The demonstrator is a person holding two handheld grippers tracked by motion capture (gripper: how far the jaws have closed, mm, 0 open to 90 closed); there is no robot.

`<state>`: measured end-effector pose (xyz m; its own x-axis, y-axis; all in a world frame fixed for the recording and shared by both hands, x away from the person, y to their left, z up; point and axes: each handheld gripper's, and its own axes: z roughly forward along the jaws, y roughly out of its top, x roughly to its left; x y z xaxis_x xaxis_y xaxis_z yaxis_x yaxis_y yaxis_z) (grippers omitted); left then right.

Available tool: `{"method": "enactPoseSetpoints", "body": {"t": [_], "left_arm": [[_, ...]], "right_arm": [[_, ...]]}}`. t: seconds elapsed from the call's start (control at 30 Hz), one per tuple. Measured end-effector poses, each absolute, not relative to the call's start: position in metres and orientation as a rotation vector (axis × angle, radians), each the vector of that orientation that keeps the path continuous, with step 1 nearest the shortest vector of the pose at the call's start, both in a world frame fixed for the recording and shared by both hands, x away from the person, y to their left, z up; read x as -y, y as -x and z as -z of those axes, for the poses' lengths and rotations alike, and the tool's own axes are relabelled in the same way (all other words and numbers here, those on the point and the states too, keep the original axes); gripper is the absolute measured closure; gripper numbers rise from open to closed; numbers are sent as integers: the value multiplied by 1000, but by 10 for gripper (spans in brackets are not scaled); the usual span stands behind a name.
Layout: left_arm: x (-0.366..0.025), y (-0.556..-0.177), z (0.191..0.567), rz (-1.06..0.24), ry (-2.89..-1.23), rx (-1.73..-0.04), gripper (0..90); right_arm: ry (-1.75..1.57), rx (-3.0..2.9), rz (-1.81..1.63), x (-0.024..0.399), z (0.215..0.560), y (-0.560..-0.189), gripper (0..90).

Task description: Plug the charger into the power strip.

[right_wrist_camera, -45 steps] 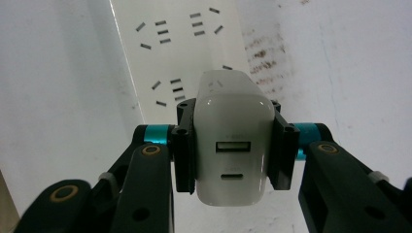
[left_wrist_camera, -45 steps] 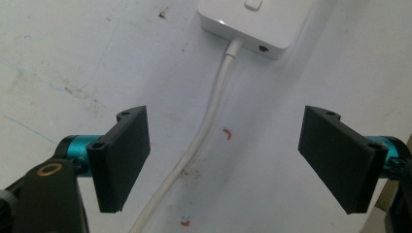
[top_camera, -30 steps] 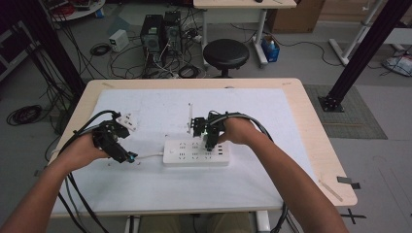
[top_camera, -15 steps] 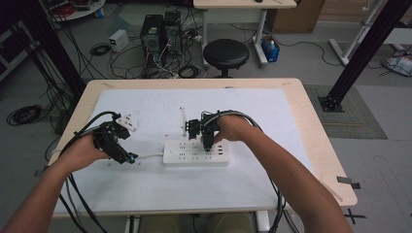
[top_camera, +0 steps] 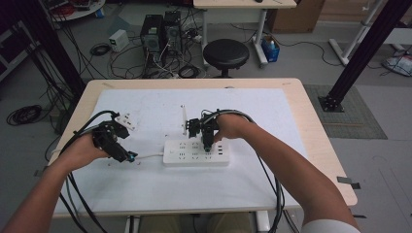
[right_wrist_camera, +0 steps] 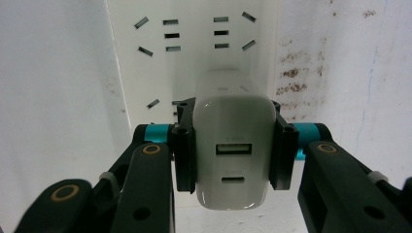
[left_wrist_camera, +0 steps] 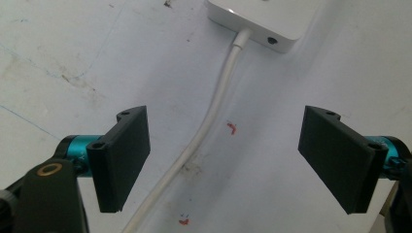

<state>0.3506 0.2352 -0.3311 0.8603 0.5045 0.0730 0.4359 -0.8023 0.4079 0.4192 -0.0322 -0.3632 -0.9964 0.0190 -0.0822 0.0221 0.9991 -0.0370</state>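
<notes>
Two tasks split — your right tongs (right_wrist_camera: 234,158) clamp the white charger (right_wrist_camera: 234,150) above the power strip (top_camera: 196,152); left tongs (left_wrist_camera: 236,162) gape wide astride its cord (left_wrist_camera: 209,121), likely to steady it.

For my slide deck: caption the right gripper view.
Right gripper clamps a white USB charger just above the white power strip.

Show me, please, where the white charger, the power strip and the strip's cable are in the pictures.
white charger (right_wrist_camera: 233,150): right gripper view, on its face beside the USB port.
power strip (top_camera: 180,156): high view, on its top, left part.
cable (left_wrist_camera: 214,116): left gripper view, mid-length, between the open jaws.
</notes>
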Motion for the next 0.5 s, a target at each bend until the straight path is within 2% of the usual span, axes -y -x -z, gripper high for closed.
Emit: {"method": "enactPoseSetpoints", "body": {"t": [0.2,0.5], "left_arm": [[-235,-350,329,-258,-2645,-698,191],[-235,-352,333,-247,-2649,-703,191]], "right_arm": [[-23,-3026,104,27,366,-414,628],[-110,-3085,-75,43,368,-422,625]]}}
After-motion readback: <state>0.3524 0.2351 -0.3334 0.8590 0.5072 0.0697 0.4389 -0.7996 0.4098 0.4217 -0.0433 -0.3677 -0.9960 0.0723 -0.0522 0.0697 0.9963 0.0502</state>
